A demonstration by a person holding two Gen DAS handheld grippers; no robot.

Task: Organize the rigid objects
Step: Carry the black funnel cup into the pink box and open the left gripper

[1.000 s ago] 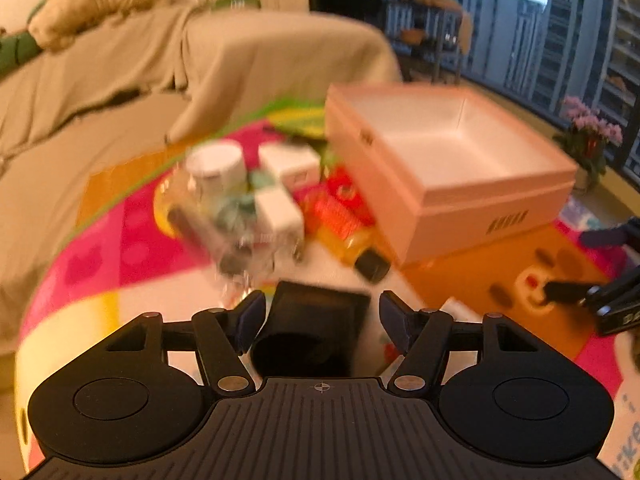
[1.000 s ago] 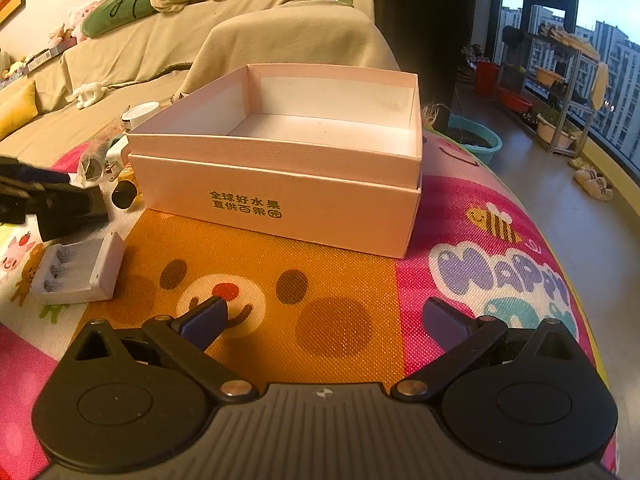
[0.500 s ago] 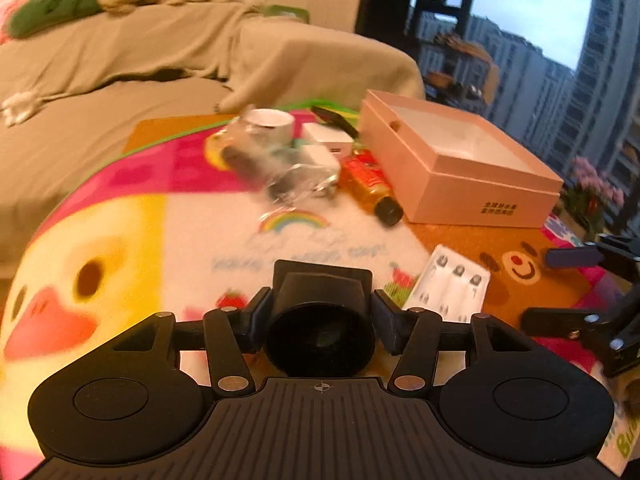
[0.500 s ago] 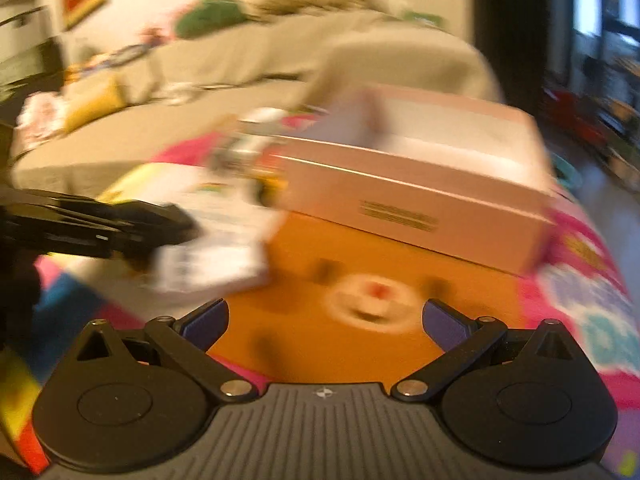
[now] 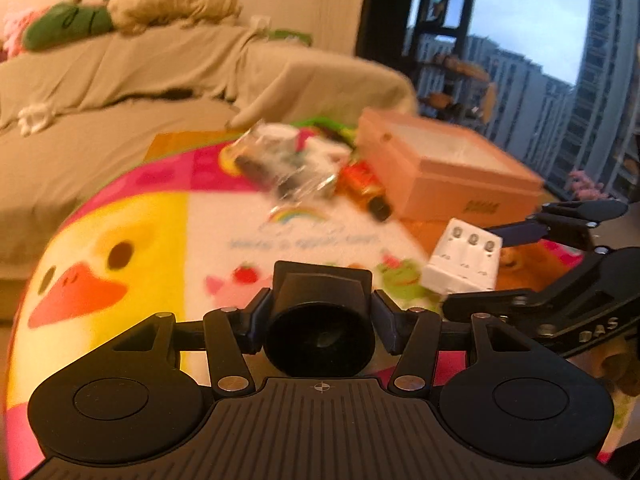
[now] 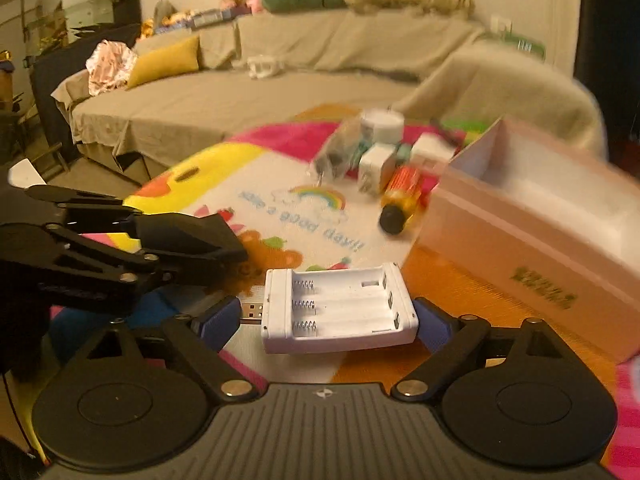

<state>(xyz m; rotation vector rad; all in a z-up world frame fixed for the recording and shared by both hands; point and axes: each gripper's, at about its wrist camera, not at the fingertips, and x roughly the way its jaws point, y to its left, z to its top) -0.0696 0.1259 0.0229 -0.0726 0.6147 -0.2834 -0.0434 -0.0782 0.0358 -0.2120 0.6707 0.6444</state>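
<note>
- Readable writing is scarce: the play mat [image 6: 280,184] carries "have a good day!" in blue beside a rainbow, seen upside down from the right wrist, and white letters "DAS" sit on the right gripper's arm in the left wrist view. The green print on the pink box [image 6: 532,240] is too blurred to read.
- The left gripper [image 5: 320,312] is clenched on a black camera [image 5: 320,320], a squarish matte body with a round lens barrel facing back toward the view, one pad on each side.
- The right gripper [image 6: 324,316] has just been closing its jaws around a white battery charger [image 6: 340,308]. The charger lies between the blue pads with its slots up. The right pad sits at the charger's end; the left pad is beside the metal USB plug, and I cannot tell whether it presses.
- The charger is smooth white plastic, rectangular, with three slots and coil springs, and lies on the mat just in front of the box.
- The box is open-topped cardboard, rectangular, with a pale inside.
- Behind, in a blurred cluster: an orange bottle [image 6: 400,196] with a black cap lying on its side beside the box, white cubes, a white round tub, something in clear wrap.
- A sofa [image 6: 240,92] under beige cloth curves behind the mat, with a yellow cushion on it.
</note>
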